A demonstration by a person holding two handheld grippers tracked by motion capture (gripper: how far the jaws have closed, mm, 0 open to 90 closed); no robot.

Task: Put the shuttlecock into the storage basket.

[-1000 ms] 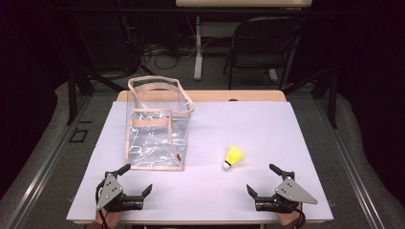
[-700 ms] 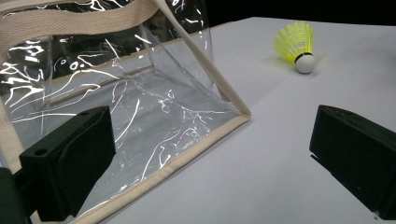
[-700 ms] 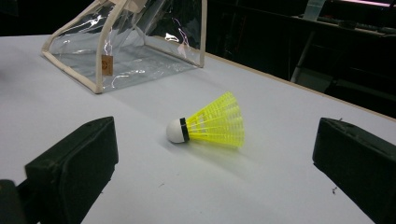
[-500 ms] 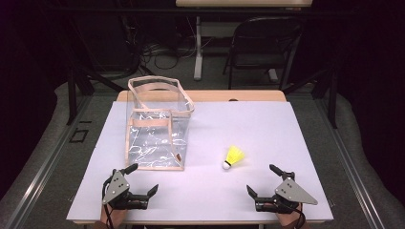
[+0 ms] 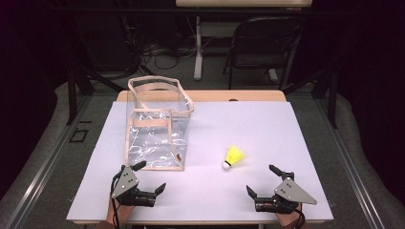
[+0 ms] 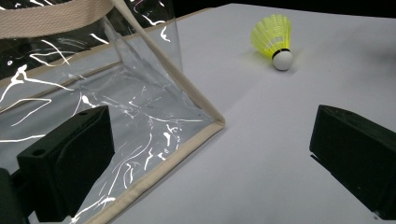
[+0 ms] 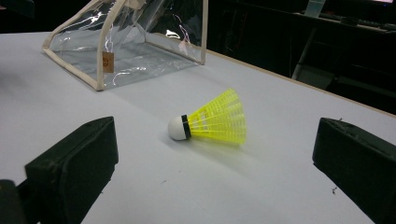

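Two hand-held grippers, left (image 5: 148, 177) and right (image 5: 260, 180), jaws apart, yellow shuttlecock (image 5: 233, 157) lying ahead of right, untouched

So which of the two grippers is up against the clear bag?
The left gripper: one jaw reaches the near corner of the clear bag. The right gripper sits open on bare table, apart from the yellow shuttlecock.

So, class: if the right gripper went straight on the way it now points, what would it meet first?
Most likely the shuttlecock. In the right gripper view it lies on its side on the table, roughly centred ahead of the right gripper, whose fingers stand wide apart. The bag lies farther off, to one side.
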